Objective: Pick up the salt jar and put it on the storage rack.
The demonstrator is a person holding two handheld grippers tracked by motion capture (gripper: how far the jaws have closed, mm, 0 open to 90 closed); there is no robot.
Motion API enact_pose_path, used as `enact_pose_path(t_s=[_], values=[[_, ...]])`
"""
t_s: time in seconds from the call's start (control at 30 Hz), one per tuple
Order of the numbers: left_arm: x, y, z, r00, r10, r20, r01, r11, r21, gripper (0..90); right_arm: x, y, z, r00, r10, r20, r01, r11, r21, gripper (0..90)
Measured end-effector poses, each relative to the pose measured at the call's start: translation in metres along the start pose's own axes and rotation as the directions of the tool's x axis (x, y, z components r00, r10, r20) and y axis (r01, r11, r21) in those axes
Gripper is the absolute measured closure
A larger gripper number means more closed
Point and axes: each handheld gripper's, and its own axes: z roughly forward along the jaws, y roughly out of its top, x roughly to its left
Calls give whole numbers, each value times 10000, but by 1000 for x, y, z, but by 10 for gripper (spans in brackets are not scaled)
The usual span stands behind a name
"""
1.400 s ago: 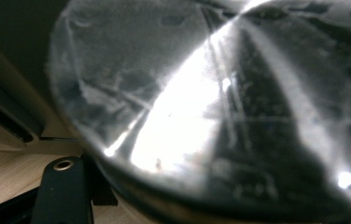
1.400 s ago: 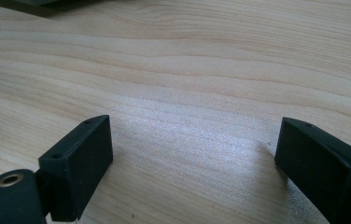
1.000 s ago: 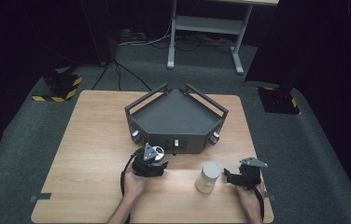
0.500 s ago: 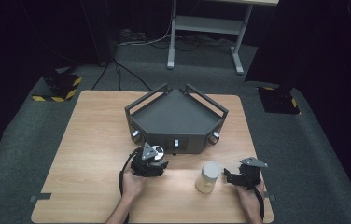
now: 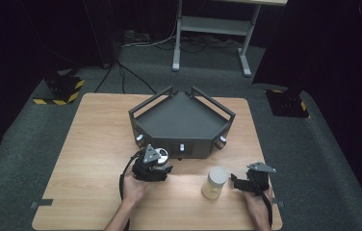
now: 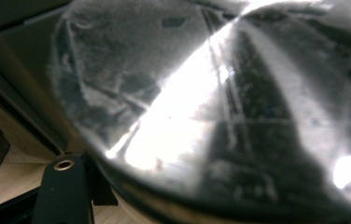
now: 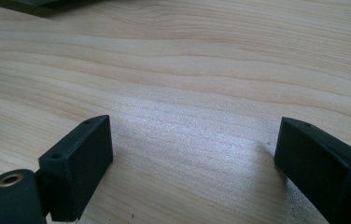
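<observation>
The left gripper (image 5: pixel 156 161), clamped on a shiny metal lid (image 6: pixel 239 107), has lifted a little since a second ago and now holds it near the front wall of the dark tray (image 5: pixel 181 118), so the lid is off and looks ready to be carried or set down. Right of it the jar (image 5: pixel 214 183) stands open on the table (image 5: pixel 87 139), its contents too small to tell, and the tray is empty. The right gripper (image 5: pixel 246 182) rests just right of the jar, jaws spread wide over bare wood.

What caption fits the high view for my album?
Left claw grips a shiny lid by the dark tray; right claw waits open beside the jar.
</observation>
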Motion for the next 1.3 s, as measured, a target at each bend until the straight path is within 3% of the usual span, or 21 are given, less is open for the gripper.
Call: enact_pose_path(t_s=[0.57, 0.63, 1.07, 1.3], values=[[4, 33, -21, 9984, 451, 330, -451, 9990, -4, 308, -1, 0, 0, 10000, -7, -17, 7, 10000, -16, 118], [3, 41, -25, 9975, 648, 279, -649, 9979, 27, 308, -1, 0, 0, 10000, -9, -17, 9, 10000, -18, 118], [17, 72, -35, 9947, 817, 626, -804, 9965, -226, 308, -1, 0, 0, 10000, 0, -14, 0, 10000, -18, 118], [25, 94, -35, 9950, 851, 530, -838, 9962, -257, 308, -1, 0, 0, 10000, 7, -6, -7, 10000, -15, 119]])
